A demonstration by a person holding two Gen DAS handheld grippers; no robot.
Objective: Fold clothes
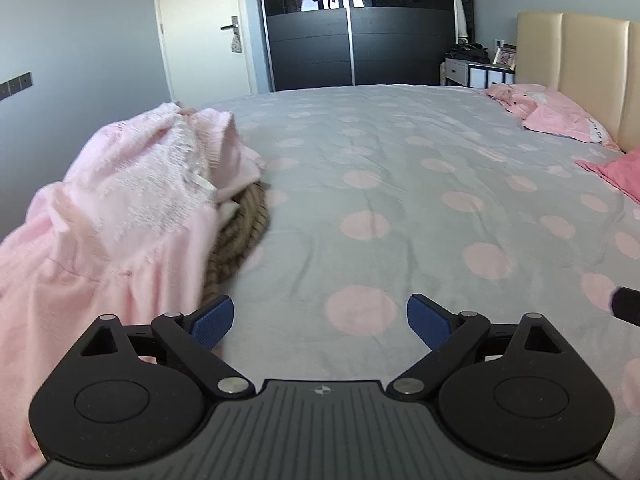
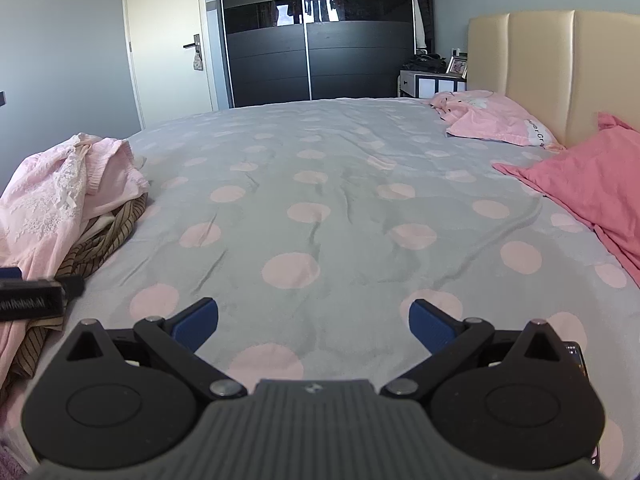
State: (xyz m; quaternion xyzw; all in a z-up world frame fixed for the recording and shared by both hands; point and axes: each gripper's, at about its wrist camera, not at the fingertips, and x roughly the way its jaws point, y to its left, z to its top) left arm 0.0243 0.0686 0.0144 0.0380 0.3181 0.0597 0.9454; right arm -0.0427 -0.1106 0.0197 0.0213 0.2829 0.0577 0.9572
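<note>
A heap of clothes lies at the left side of the bed. On top is a pale pink lace garment [image 1: 120, 208], also in the right wrist view [image 2: 52, 196]. Under it is a brown striped garment [image 1: 236, 236], also seen from the right [image 2: 104, 244]. My left gripper [image 1: 320, 322] is open and empty, its left finger right beside the pink garment. My right gripper [image 2: 314, 324] is open and empty over bare bedspread, apart from the heap. The left gripper's body [image 2: 32, 300] shows at the left edge of the right wrist view.
The bed has a grey spread with pink dots [image 1: 380, 184]. Two pink pillows [image 2: 492, 120] [image 2: 592, 184] lie by the beige headboard [image 2: 560, 64] at the right. A dark wardrobe [image 2: 316, 44], a door [image 2: 168, 40] and a nightstand [image 2: 428, 82] stand beyond the bed.
</note>
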